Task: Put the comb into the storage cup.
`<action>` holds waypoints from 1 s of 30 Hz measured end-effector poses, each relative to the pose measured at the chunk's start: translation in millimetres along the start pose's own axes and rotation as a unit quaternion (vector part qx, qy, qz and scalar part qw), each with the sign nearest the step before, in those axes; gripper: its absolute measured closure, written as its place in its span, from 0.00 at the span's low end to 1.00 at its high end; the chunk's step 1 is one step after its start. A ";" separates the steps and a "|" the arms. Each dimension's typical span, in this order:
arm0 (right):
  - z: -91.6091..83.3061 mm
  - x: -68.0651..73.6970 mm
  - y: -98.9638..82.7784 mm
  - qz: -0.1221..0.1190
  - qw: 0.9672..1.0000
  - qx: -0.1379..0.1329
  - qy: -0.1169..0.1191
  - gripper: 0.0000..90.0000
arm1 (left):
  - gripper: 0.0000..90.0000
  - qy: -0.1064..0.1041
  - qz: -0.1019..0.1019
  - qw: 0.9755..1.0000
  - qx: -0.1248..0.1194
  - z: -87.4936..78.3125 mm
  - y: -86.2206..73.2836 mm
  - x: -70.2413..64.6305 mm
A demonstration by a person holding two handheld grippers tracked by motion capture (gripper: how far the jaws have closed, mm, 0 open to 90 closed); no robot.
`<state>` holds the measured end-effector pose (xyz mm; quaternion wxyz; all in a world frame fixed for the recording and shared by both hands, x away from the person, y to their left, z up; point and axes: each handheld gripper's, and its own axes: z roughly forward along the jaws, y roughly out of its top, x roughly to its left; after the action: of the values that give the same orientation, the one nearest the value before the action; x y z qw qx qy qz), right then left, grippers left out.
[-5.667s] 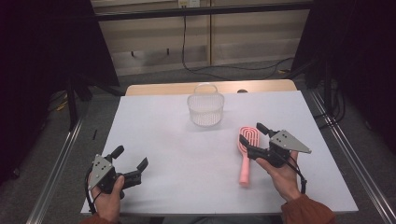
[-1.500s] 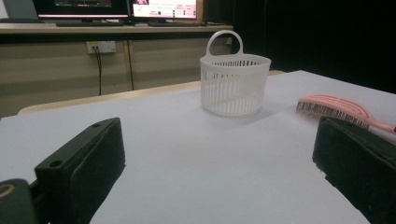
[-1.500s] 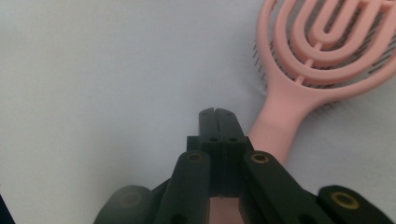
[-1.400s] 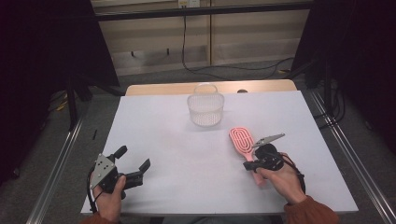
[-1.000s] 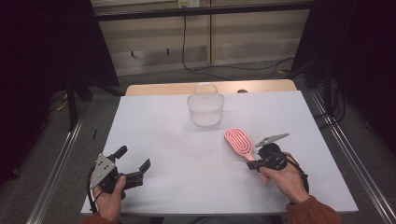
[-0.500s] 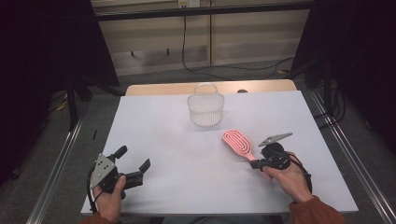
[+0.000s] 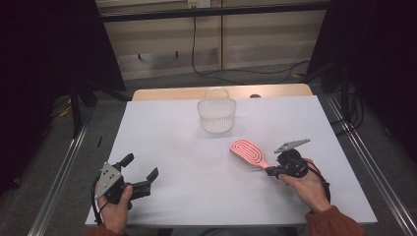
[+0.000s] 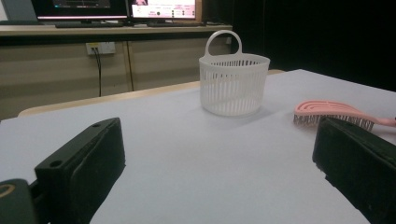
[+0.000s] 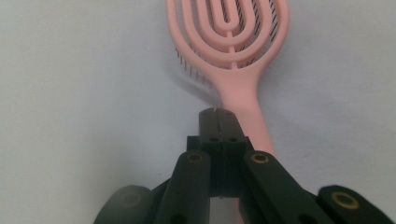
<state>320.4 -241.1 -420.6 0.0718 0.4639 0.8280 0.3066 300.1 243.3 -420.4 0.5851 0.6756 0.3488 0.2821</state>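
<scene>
Hairbrush [image 7: 248, 153], light, stiff, vented plastic lying near the basket [image 7: 216, 110], is best pinched at its narrow handle, where the right gripper [image 7: 273, 170] is clamped shut; left gripper [image 7: 140, 169] gapes empty.

My right gripper [image 9: 218, 114] has its jaws pressed together with no gap, tips over the pink brush's [image 9: 232, 51] handle. The brush head lies straight ahead of them on the white table [image 9: 84, 93], bristles down.
</scene>
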 end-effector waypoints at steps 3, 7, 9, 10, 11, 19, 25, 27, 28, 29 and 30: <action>-0.3 -0.1 0.1 -0.002 1.000 0.001 -0.004 1.00 | 0.03 0.003 -0.002 1.000 0.000 -0.2 -0.1 0.8; 0.4 -2.5 -0.7 -0.002 1.000 0.000 -0.003 1.00 | 0.03 0.002 -0.004 1.000 0.000 0.0 -0.2 0.5; 0.4 -3.1 -1.1 -0.001 1.000 -0.002 -0.002 1.00 | 0.03 0.001 -0.005 1.000 -0.001 0.2 -0.2 0.2; 0.0 -3.0 -1.0 -0.002 1.000 -0.002 0.000 1.00 | 0.03 0.001 -0.004 1.000 -0.001 0.1 -0.1 0.3; -0.5 -3.0 -0.9 -0.005 1.000 -0.004 0.001 1.00 | 0.03 0.001 -0.003 1.000 -0.001 -0.2 0.0 0.6; -2.3 2.1 0.2 -0.028 0.999 -0.028 0.029 1.00 | 0.03 0.001 -0.004 1.000 -0.003 -0.9 0.2 1.3; -10.8 4.2 -0.2 -0.047 0.996 -0.070 0.037 1.00 | 0.03 0.001 -0.004 1.000 -0.004 -0.7 0.3 1.0; -13.8 3.1 -0.7 -0.048 0.995 -0.084 0.038 0.99 | 0.03 0.001 -0.005 1.000 -0.004 -0.6 0.3 1.0; -15.0 2.4 -0.7 -0.050 0.994 -0.086 0.036 0.95 | 0.03 0.001 -0.004 1.000 -0.004 -0.7 0.3 1.1; -16.3 2.1 -0.8 -0.051 0.994 -0.092 0.038 0.95 | 0.03 0.001 -0.004 1.000 -0.004 -0.9 0.3 1.2; -17.7 1.8 -0.9 -0.050 0.993 -0.098 0.039 0.93 | 0.03 0.001 -0.004 1.000 -0.004 -0.9 0.3 1.3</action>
<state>311.7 -247.8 -406.6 0.1002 0.4001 0.8184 0.4000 300.2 244.9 -420.0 0.5885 0.6719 0.3508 0.2815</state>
